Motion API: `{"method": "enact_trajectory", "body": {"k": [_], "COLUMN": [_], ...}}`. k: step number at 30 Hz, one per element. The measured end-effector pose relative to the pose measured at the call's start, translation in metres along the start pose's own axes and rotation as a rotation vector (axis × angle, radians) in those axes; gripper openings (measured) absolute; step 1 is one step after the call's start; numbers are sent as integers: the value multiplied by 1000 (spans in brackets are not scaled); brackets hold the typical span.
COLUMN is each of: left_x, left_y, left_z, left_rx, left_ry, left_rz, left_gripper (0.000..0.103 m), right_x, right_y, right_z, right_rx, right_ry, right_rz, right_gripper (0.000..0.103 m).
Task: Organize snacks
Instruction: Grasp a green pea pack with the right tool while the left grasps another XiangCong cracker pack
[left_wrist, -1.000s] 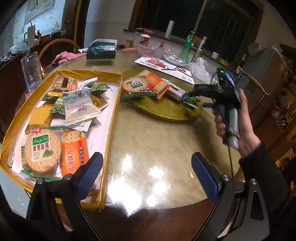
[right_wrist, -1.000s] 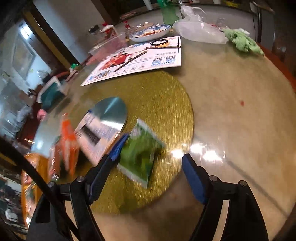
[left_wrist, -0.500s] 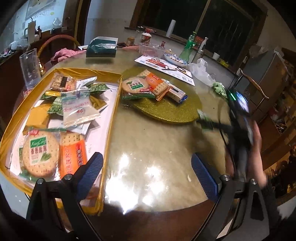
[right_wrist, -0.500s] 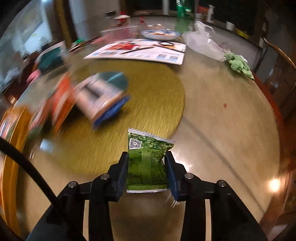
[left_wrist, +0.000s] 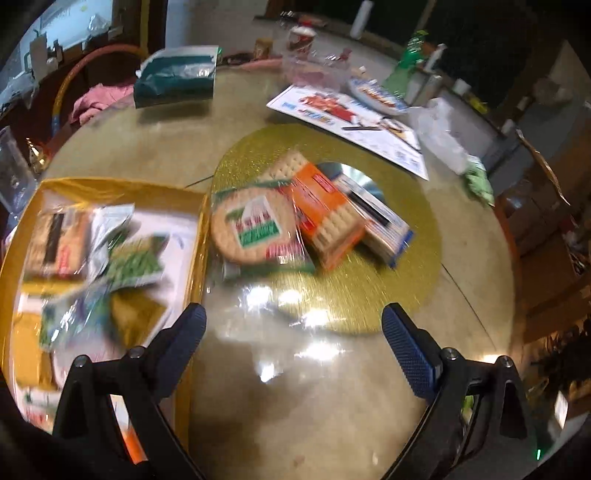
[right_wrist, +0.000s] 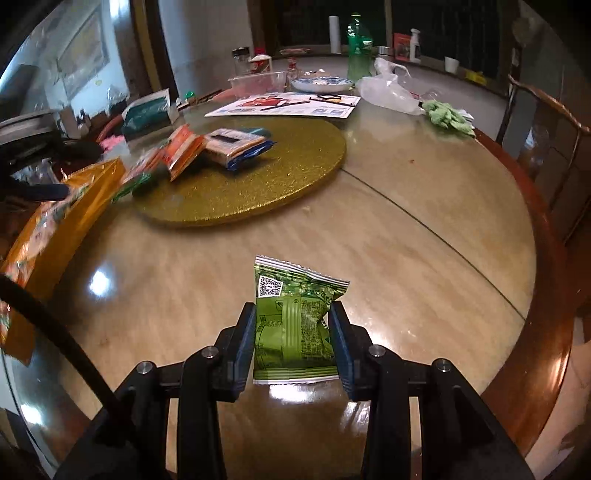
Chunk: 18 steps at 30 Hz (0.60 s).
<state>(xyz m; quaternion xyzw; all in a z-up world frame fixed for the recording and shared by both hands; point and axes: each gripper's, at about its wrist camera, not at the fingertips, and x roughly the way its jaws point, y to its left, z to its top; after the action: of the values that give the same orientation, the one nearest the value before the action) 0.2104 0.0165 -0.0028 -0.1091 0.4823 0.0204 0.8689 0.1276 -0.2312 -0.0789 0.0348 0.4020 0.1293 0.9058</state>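
My right gripper is shut on a green snack packet and holds it over the table near its front edge. My left gripper is open and empty, above the table in front of a gold round mat. On the mat lie a round cracker pack, an orange cracker pack and a blue-edged pack. A gold tray at the left holds several snack packets. The mat and tray also show in the right wrist view.
At the far side of the table are a printed sheet, a teal bag, a clear plastic bag, a green cloth, a blue-patterned plate and a green bottle. A wooden chair stands at the right.
My right gripper closed on the green packet on the mat and drew it back toward the table's front edge. My left gripper moved forward and right toward the mat.
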Motion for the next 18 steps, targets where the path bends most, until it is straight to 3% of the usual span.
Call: {"method": "enact_trajectory", "body": {"k": [4, 9, 13, 15, 16, 18], "left_x": [27, 61, 67, 67, 70, 72], "left_y": [-5, -5, -7, -11, -12, -11], "left_z": [26, 44, 45, 38, 35, 25], "left_rx": [-15, -17, 16, 59, 64, 61], "left_ry": [20, 106, 90, 85, 111, 135], "left_rz": [90, 203, 245, 265, 264, 278], "left_gripper": [96, 95, 94, 84, 70, 70], "right_x": [0, -1, -3, -3, -2, -2], "right_y": [-8, -7, -9, -10, -10, -10], "right_z": [-1, -3, -5, -5, -4, -4], "right_rx": [64, 65, 73, 75, 76, 76], "right_ry": [-14, -16, -18, -19, -19, -18], "right_rz": [56, 70, 83, 86, 90, 89], "right_gripper": [39, 39, 39, 39, 39, 39]}}
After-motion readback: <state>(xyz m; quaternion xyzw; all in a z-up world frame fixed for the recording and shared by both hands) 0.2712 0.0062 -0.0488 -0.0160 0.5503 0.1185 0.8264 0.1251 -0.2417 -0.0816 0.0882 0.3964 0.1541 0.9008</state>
